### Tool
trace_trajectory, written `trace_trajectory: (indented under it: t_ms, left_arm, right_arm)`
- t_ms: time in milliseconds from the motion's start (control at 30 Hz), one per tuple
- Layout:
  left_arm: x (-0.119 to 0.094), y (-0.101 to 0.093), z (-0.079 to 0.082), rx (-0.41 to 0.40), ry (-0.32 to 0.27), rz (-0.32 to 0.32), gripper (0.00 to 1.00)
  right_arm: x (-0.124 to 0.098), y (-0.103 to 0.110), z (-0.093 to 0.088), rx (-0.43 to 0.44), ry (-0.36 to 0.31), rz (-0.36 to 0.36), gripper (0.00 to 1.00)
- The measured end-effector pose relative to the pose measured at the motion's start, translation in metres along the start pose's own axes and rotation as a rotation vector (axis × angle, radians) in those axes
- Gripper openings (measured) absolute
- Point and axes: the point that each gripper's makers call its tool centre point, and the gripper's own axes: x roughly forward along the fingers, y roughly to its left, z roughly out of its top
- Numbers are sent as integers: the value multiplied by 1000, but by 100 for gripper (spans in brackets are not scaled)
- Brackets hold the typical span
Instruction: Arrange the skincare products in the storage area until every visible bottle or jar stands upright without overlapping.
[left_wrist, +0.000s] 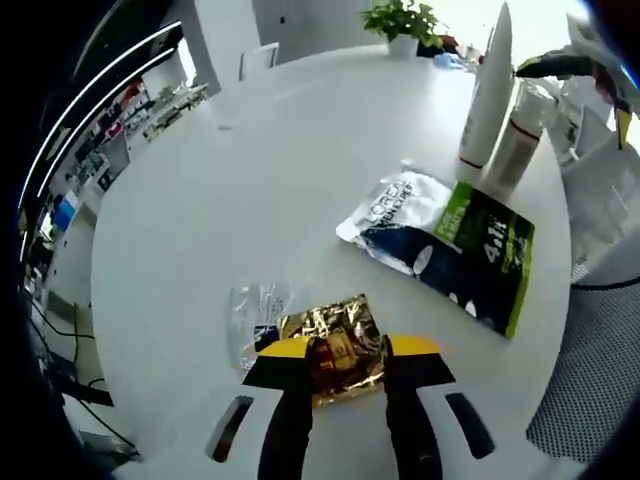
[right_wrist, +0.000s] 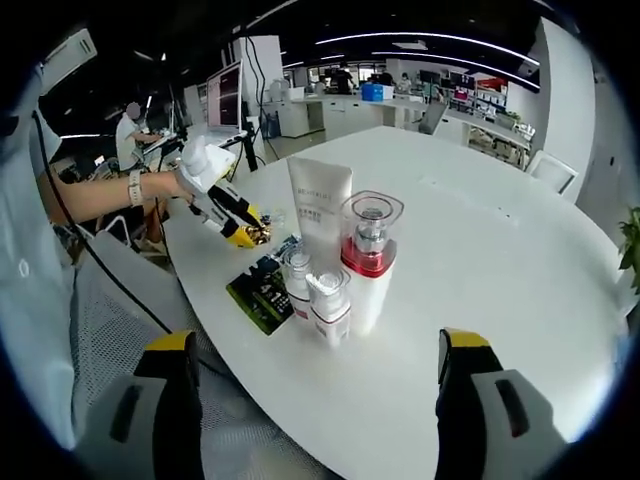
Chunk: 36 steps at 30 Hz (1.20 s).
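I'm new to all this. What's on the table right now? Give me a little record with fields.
surface: round white table
left gripper: shut on gold sachet
right gripper: open, holding nothing
standing upright: white tube, pump bottle, small bottles
lying flat: dark and green pouch, silver sachet, clear sachet
background: potted plant

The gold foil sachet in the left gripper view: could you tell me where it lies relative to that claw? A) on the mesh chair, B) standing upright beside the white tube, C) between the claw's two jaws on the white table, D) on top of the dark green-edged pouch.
C: the gold foil sachet lies flat on the white table, its near end between the two yellow-tipped jaws of the left claw, apart from the dark green-edged pouch.
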Motion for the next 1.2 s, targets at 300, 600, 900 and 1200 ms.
trace_trajectory:
  t_ms: [300,600,900,1200]
  left_arm:
    - [-4,19,-10,-121,24,91,49]
    - [-2,16,-15,-215,-12,54,44]
    - [0,7,-8,-134,-10,23,38]
    - [4,-3,2,45,13,-40,38]
  right_arm:
    - [0,-1,0,-1,-3,-2,99]
    - [1,1,0,-2,-6,7,99]
    - [1,1,1,-5,-7,8,99]
    - [1,-3,0,-7,-4,4,99]
